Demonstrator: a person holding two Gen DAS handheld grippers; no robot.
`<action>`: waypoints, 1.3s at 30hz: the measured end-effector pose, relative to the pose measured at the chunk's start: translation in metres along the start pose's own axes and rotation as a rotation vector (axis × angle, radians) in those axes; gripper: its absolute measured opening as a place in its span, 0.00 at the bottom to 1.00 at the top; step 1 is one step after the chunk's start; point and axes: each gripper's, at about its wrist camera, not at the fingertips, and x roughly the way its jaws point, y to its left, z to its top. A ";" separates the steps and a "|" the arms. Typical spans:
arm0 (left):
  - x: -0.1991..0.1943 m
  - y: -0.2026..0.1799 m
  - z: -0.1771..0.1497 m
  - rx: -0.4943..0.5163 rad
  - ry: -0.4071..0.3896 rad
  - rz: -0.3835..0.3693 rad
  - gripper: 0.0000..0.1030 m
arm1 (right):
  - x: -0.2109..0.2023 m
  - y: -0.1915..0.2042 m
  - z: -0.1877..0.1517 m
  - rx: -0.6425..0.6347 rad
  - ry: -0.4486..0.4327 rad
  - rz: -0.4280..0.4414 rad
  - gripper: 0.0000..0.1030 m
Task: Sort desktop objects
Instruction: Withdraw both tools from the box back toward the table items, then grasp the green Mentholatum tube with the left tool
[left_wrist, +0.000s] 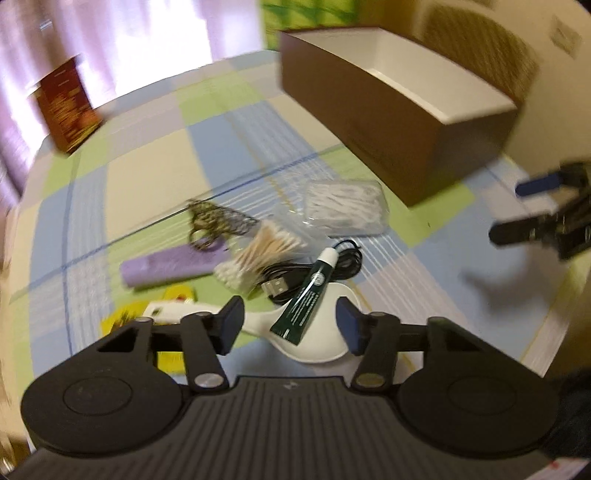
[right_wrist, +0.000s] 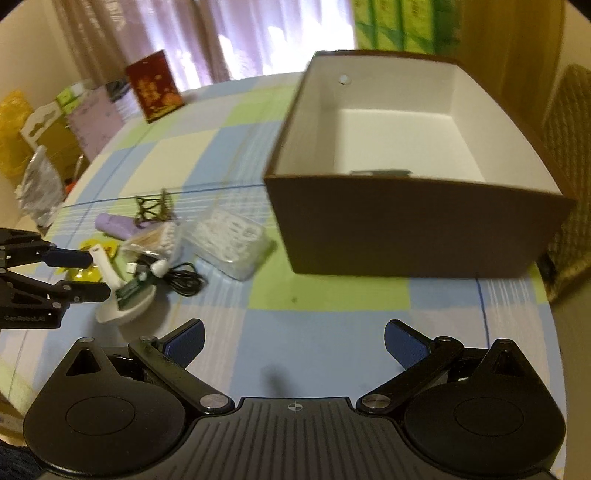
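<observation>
Near left of table: my left gripper (left_wrist: 290, 326) hangs over the clutter pile, jaws wide apart, holding nothing.
Target zone: green tube (left_wrist: 304, 295) lies across the white spoon (left_wrist: 317, 332), between my left fingers; black USB cable (left_wrist: 314, 273) touches both.
Destination: brown box (right_wrist: 413, 236), far right, well apart from the pile; a dark flat item shows just inside its near wall.
Risk 1: closing on the tube could also catch the spoon bowl, because the tube rests on it.
Risk 2: the cable loop may drag along and pull the cotton swabs (left_wrist: 258, 254).
Risk 3: the frames are blurred, so my alignment is uncertain.
Left pose: tilted down, pointed at the pile.
Right pose: my right gripper (right_wrist: 293, 345) low over bare cloth, jaws fully spread, empty, facing the box.
</observation>
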 end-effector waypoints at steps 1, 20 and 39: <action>0.006 -0.002 0.002 0.040 0.008 -0.007 0.40 | 0.000 -0.002 -0.001 0.012 0.002 -0.008 0.98; 0.049 -0.016 0.013 0.333 0.087 -0.084 0.17 | 0.005 -0.021 -0.011 0.115 0.037 -0.089 0.98; 0.020 -0.006 0.017 0.245 0.011 -0.066 0.00 | 0.008 -0.012 -0.010 0.108 0.040 -0.027 0.98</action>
